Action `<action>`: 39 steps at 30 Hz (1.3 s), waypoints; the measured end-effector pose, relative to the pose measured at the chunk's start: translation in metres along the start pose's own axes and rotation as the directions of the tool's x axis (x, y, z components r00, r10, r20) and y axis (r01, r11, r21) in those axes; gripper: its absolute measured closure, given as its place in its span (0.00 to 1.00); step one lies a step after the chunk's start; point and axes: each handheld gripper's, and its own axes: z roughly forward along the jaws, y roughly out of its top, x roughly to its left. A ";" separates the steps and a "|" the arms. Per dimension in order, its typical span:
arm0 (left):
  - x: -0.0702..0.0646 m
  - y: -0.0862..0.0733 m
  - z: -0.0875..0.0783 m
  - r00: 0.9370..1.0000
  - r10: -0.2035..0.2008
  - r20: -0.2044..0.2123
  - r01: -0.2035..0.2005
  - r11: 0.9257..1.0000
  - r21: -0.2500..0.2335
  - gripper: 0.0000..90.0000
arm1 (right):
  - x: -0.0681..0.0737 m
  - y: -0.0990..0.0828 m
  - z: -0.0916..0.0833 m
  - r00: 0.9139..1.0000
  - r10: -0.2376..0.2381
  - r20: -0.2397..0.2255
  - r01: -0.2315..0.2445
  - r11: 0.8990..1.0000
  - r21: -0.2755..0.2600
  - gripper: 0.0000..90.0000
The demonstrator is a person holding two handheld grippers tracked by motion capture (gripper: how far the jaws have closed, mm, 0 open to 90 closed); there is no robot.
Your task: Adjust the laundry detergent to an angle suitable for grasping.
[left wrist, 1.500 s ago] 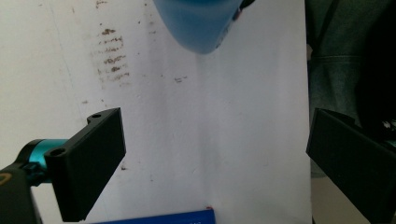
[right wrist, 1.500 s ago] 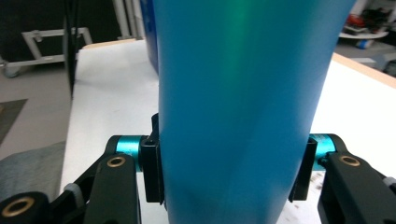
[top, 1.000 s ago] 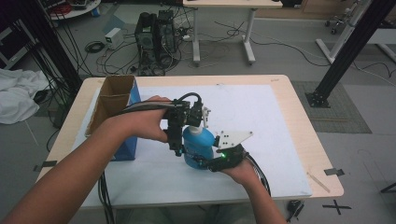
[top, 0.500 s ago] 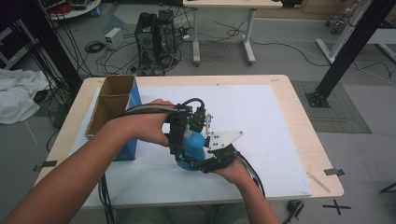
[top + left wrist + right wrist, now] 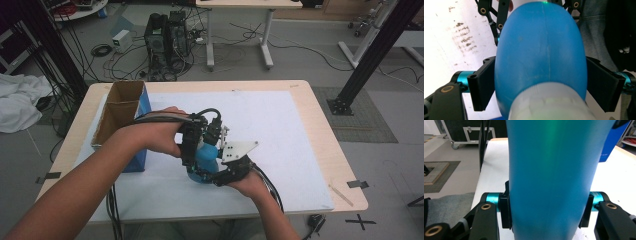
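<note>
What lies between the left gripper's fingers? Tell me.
The blue bottle, seen in the left gripper view; the fingers of the left gripper have just been closing onto it.

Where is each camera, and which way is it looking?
High view: above the table, looking down; both forearms, left gripper, right gripper.
Left gripper view: on the left gripper, looking along its jaws at the blue bottle.
Right gripper view: on the right gripper, jaws clamping the bottle.
All share the bottle.
</note>
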 end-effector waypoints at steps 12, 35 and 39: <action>-0.002 0.004 0.000 1.000 0.013 -0.014 -0.013 1.000 0.016 0.25 | 0.000 0.000 0.000 1.000 -0.013 0.006 0.013 1.000 -0.003 0.50; -0.003 0.006 0.000 1.000 0.013 -0.018 -0.013 0.999 0.038 0.37 | 0.000 0.000 0.002 1.000 -0.009 0.006 0.009 1.000 -0.011 0.50; -0.003 0.006 0.001 1.000 0.012 -0.014 -0.012 0.999 0.041 0.39 | 0.001 0.000 0.002 1.000 0.004 0.000 -0.004 1.000 -0.014 0.50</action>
